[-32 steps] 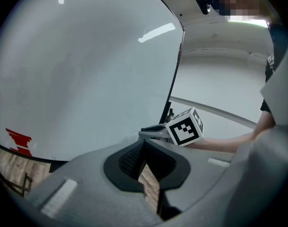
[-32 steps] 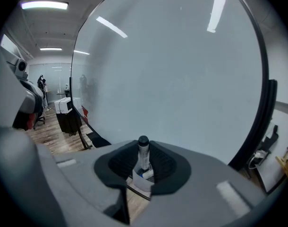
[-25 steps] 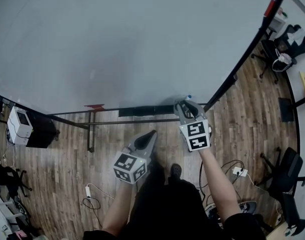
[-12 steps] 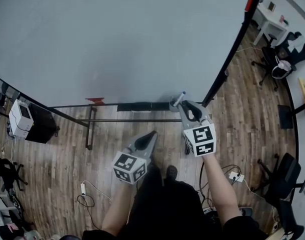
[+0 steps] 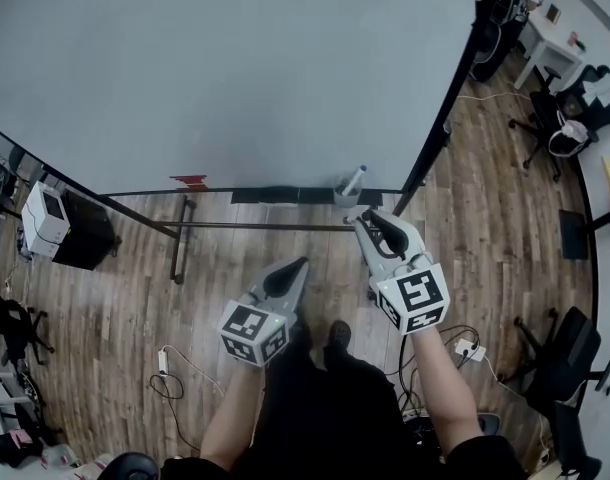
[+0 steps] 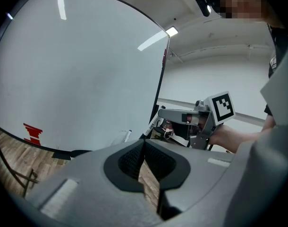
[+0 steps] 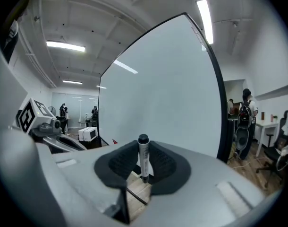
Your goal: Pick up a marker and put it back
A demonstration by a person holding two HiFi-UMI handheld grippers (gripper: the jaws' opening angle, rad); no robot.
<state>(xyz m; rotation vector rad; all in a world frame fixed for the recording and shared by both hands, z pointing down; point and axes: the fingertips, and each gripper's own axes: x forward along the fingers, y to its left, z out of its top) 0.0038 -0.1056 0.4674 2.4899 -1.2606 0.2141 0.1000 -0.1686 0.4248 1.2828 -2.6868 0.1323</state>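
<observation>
Right gripper view shows my right claw (image 7: pixel 143 167) pinching the marker (image 7: pixel 143 157) between its dark pads, while my left claw (image 6: pixel 144 144) hangs beside it with its jaws pressed together on nothing. The marker is in the air, off its resting place, just in front of the lower edge of the whiteboard (image 5: pixel 235 68) and near that board's right-hand corner, close above the dark tray (image 5: pixel 275 195) that runs along the edge. What worries me is the hold: the pads seem to catch only the lower part of the barrel, and most of its length stands free above them. So I judge that a knock against the board or the tray's lip could swing it round or slide it out. The tray looks narrow, and if I let go with the marker tilted or past the front edge, it could roll off and drop to the wooden floor (image 5: pixel 115 268). Its long axis stands upright, crossways to the line my jaws point along, with the dark capped end up and the other end down toward the floor. From the head view the marker (image 5: pixel 353 181) reads as a short slanted stroke off the tips of my right claw (image 5: pixel 359 211), its capped end nearer the whiteboard.
</observation>
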